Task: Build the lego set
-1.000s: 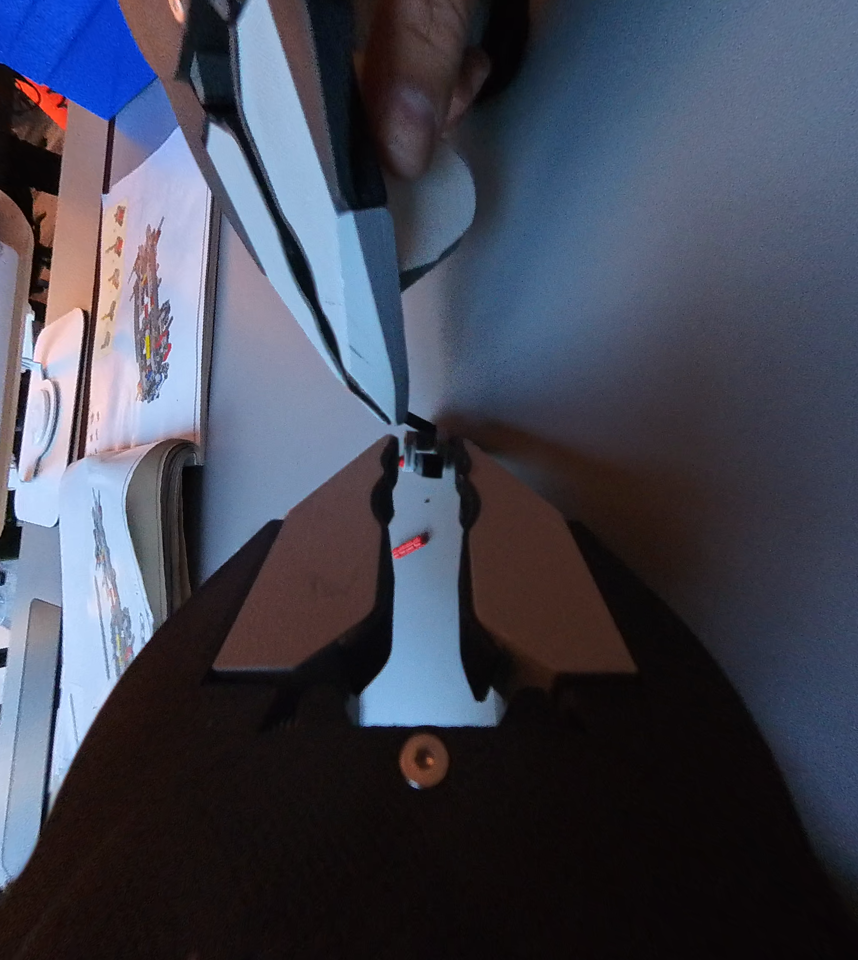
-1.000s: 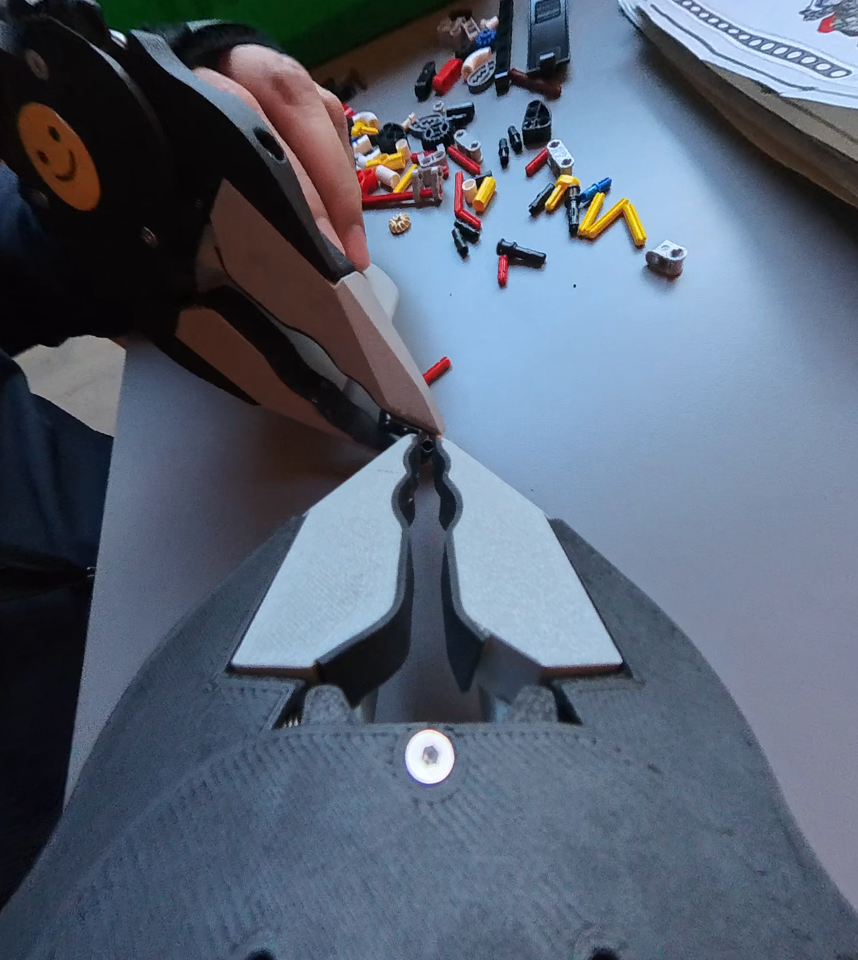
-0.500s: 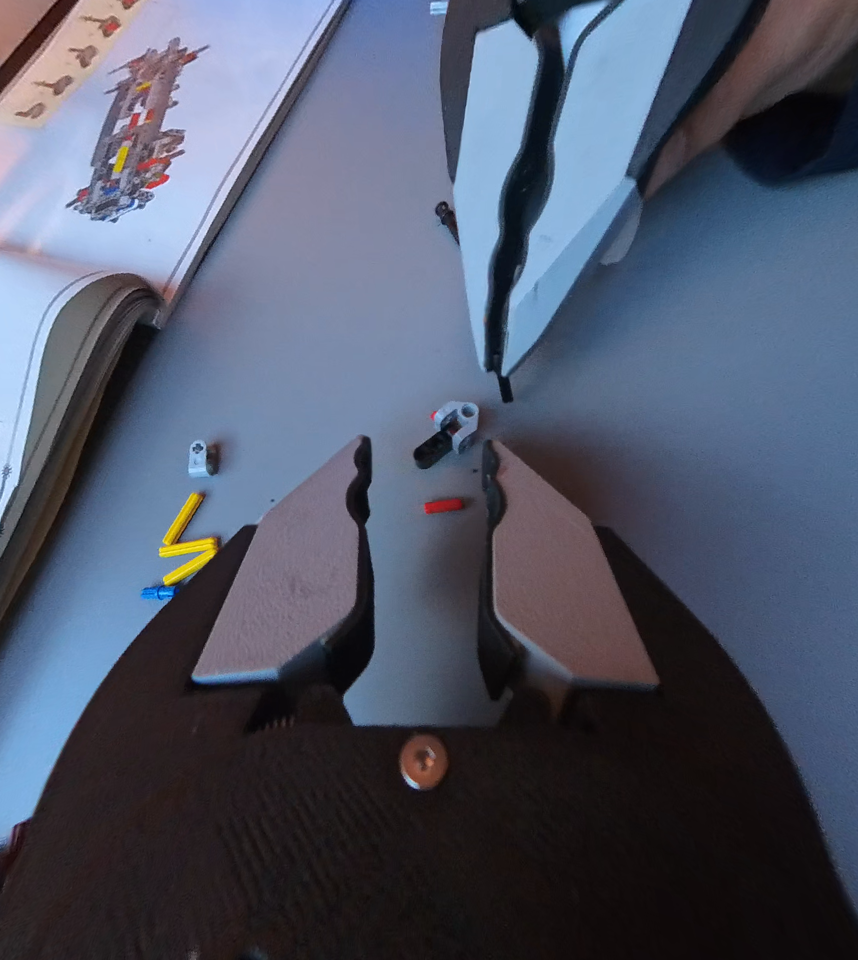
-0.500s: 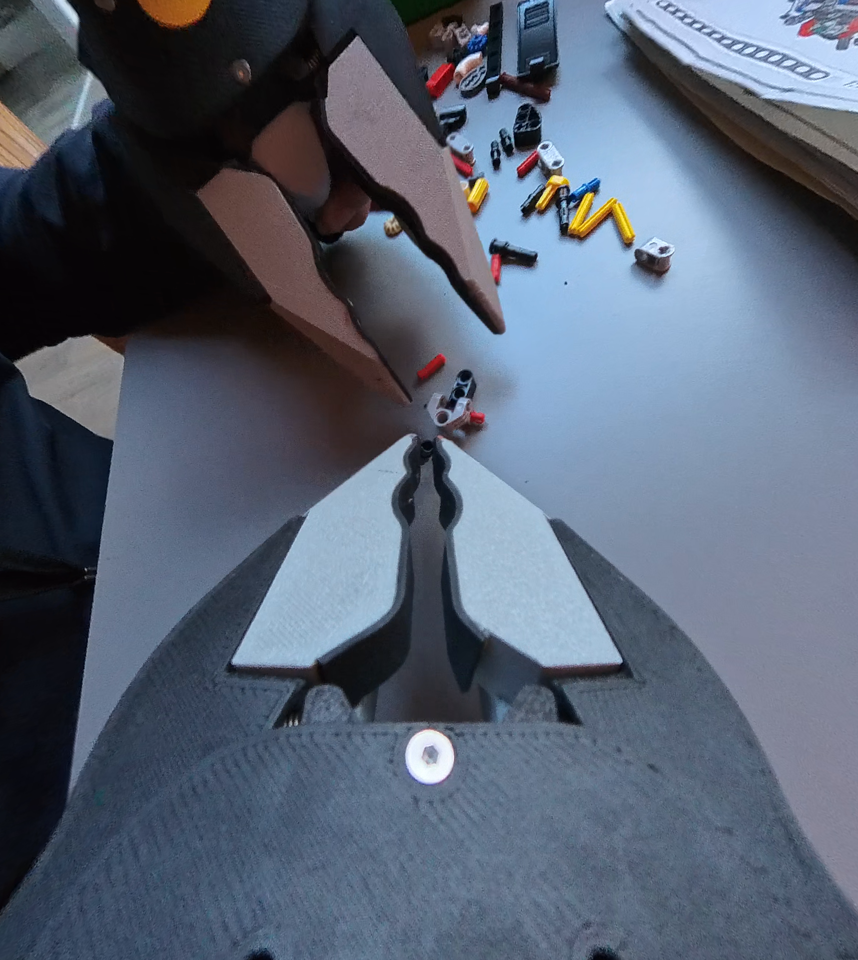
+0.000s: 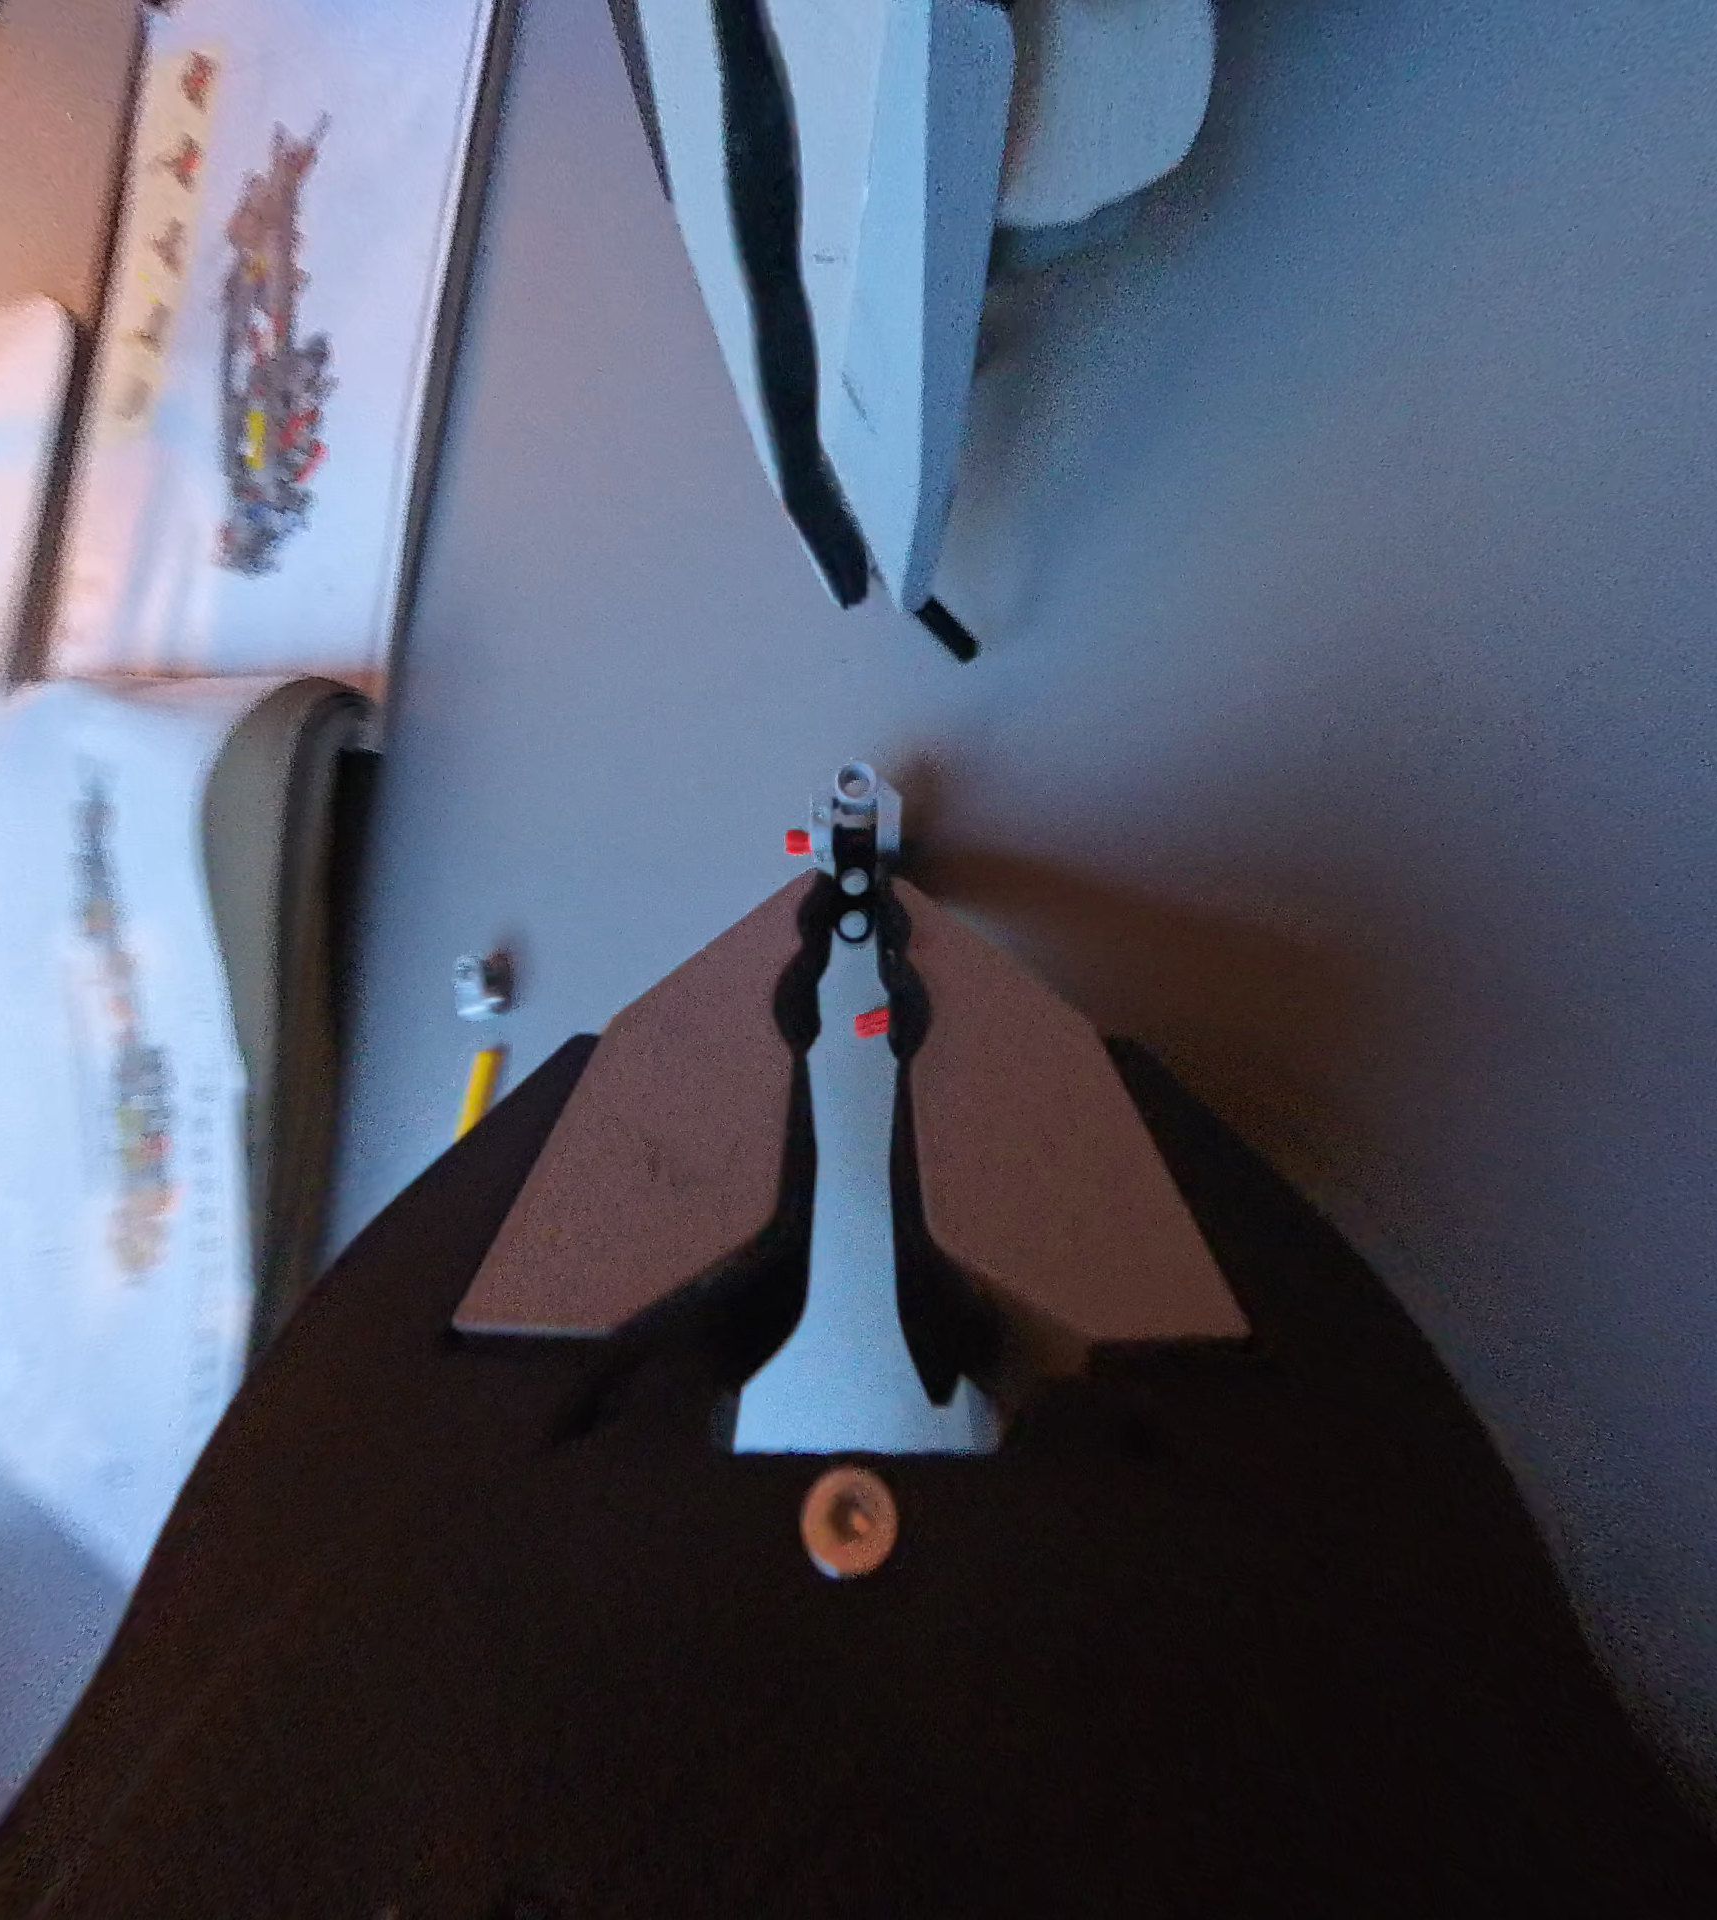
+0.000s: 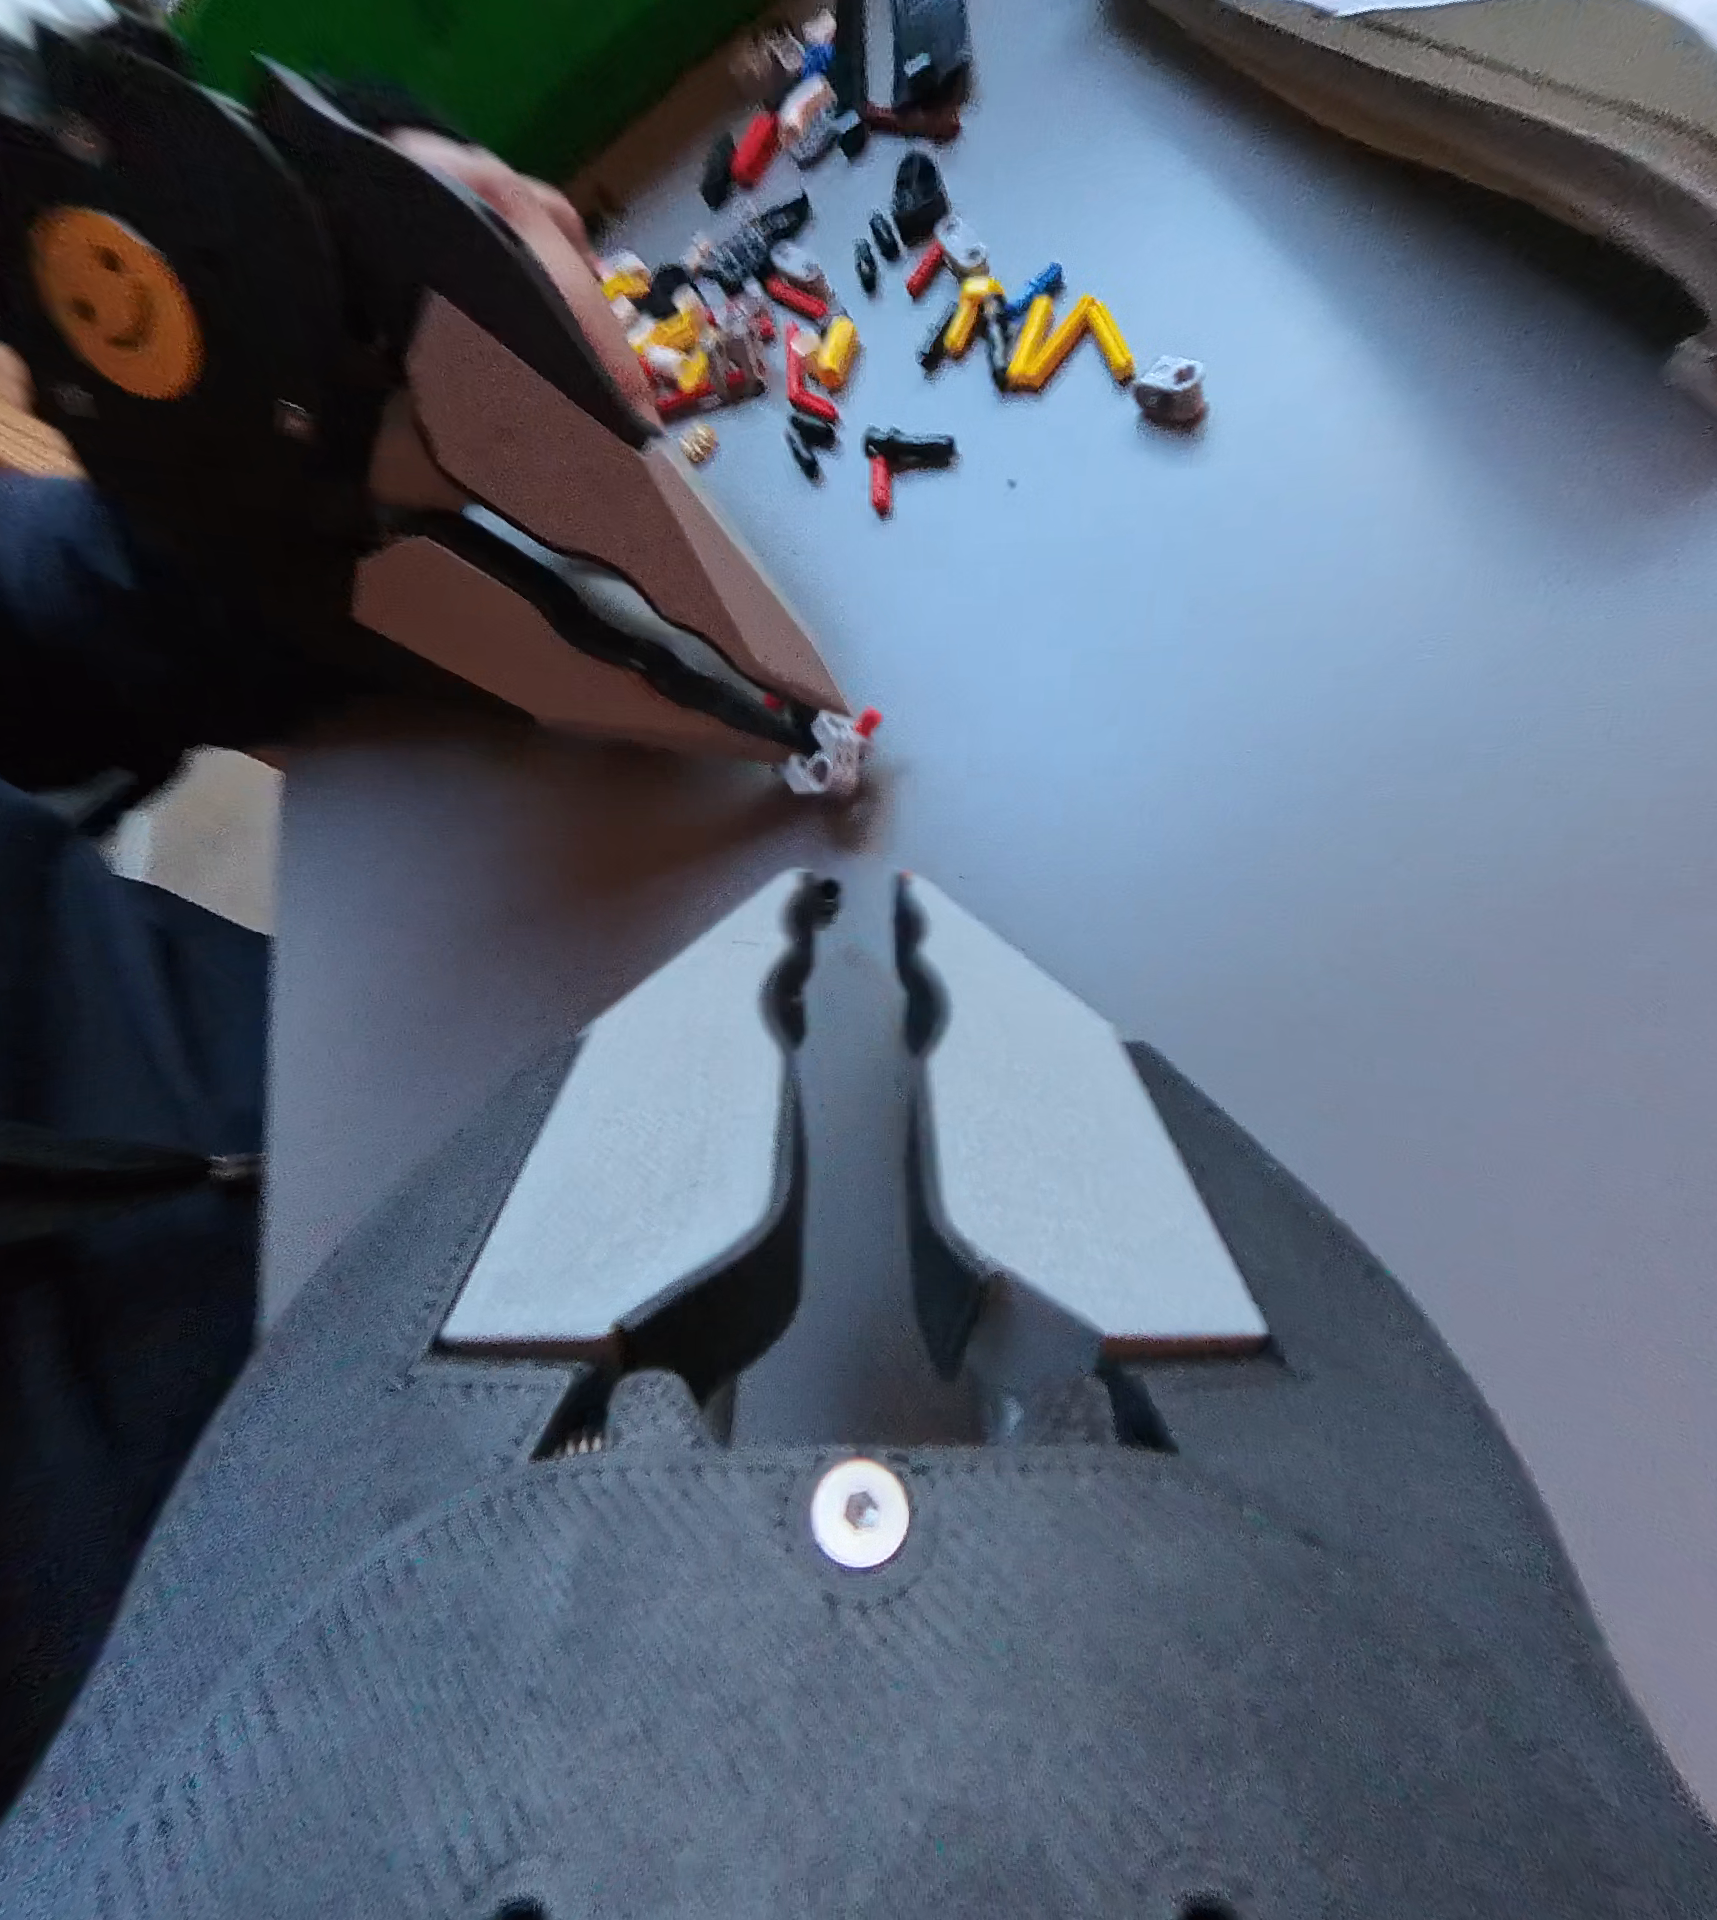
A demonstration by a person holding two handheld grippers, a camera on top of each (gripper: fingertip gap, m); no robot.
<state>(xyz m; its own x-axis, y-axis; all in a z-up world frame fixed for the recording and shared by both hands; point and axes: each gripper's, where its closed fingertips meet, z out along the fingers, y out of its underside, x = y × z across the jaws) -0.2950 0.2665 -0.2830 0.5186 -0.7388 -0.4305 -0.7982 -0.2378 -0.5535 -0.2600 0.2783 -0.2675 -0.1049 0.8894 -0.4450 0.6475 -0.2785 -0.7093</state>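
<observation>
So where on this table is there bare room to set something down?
The grey table is bare to the right of both grippers, from the grey connector back toward the camera. It is crowded at the far end: the pile of small parts and the open booklet at top right. The left gripper with its small assembly takes up the left.

The left gripper (image 5: 852, 914) has its brown fingers (image 5: 698, 1091) drawn nearly together, the tips pinching the black end of a small black-and-grey toy piece (image 5: 852, 852) low over the table. Seen from the right wrist, it comes in from the left at a slant with its tips down, held by a hand (image 6: 511, 192) in a dark sleeve (image 6: 54, 644). The right gripper (image 6: 859, 894) points its grey fingers (image 6: 646, 1174) forward with a narrow gap between the tips; a small black pin (image 6: 818, 891) sits against the left tip, and the other tip stands clear of it.
</observation>
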